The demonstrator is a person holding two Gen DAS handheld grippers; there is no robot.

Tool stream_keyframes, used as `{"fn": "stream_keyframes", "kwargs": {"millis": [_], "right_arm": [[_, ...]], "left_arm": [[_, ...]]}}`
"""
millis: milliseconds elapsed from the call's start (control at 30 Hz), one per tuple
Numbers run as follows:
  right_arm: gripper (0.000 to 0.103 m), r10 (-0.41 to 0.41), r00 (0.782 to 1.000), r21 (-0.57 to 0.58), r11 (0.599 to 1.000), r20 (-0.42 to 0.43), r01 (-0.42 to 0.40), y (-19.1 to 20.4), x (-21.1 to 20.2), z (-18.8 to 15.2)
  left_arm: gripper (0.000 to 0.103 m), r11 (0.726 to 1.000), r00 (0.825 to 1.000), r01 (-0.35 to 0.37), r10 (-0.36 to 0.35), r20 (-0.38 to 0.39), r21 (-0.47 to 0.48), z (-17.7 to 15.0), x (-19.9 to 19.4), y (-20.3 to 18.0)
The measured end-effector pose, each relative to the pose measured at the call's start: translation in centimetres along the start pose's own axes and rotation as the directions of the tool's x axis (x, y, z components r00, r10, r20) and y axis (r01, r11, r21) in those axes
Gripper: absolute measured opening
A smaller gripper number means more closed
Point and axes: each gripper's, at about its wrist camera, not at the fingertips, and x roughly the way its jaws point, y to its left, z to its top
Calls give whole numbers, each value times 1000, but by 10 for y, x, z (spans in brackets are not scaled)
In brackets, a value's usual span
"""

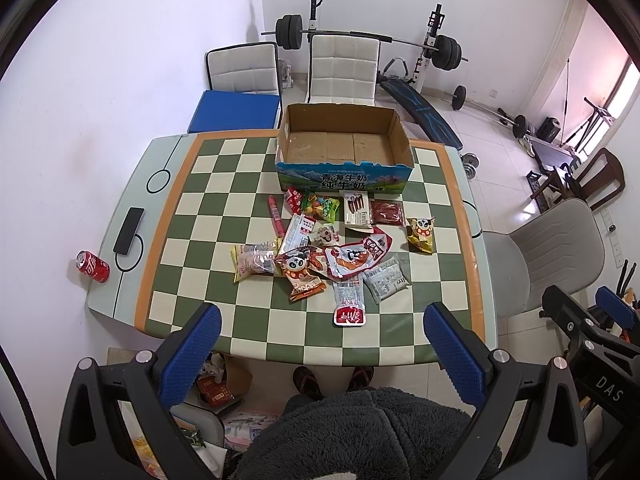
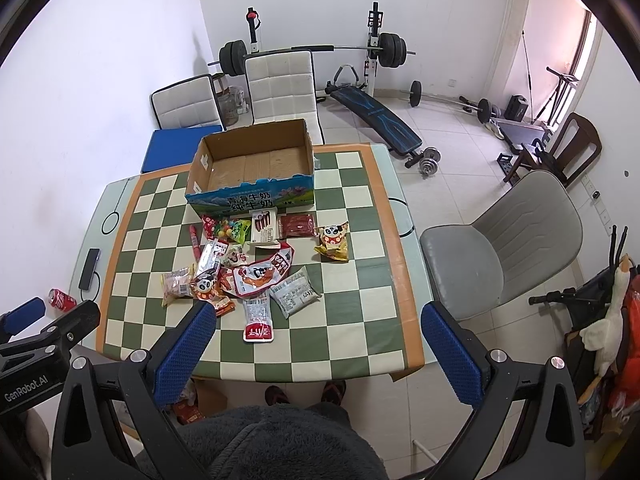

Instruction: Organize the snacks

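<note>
From where I stood, both tools were held high above the table's near edge, well apart from anything on it: the left gripper (image 1: 322,320) had its blue pads spread wide with nothing between them, and the right gripper (image 2: 318,320) was spread the same way, empty too. The snacks (image 1: 320,248) lay in a loose heap in the middle of the checkered table (image 1: 192,208), several packets overlapping one another, with the open cardboard box (image 1: 344,136) just behind them and nothing in it that I could see. That overlap looked to me like the main trouble: a pinch on one slick foil packet might drag its neighbour along or let the chosen one slide out. The red-and-white pouch (image 1: 349,304) nearest the person lay flat, so I judged the pads could skid over it rather than get under an edge. The thin red sausage stick (image 1: 275,212) might roll if nudged. The yellow panda bag (image 1: 421,234) sat apart on the right, an easier pick. A careless sweep to the left could also have bothered the phone (image 1: 129,230), and a red soda can (image 1: 93,266) lay beyond that edge of the table.
</note>
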Motion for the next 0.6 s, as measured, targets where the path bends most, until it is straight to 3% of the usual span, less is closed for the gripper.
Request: {"fn": "stream_keyframes", "kwargs": {"millis": [300,433,600], "right_arm": [[103,35,998,30,999,-44,-34,-2,-2,14],[103,105,984,95,991,-142,-92,-6,41,21],[103,153,948,181,978,-278,-105,-9,132,13]], "left_arm": [[103,999,1000,-19,19,-14,-30,12,22,6],[103,995,996,-60,55,-66,-84,22,63,27],[103,985,978,-132,111,-176,-108,19,133,54]]}}
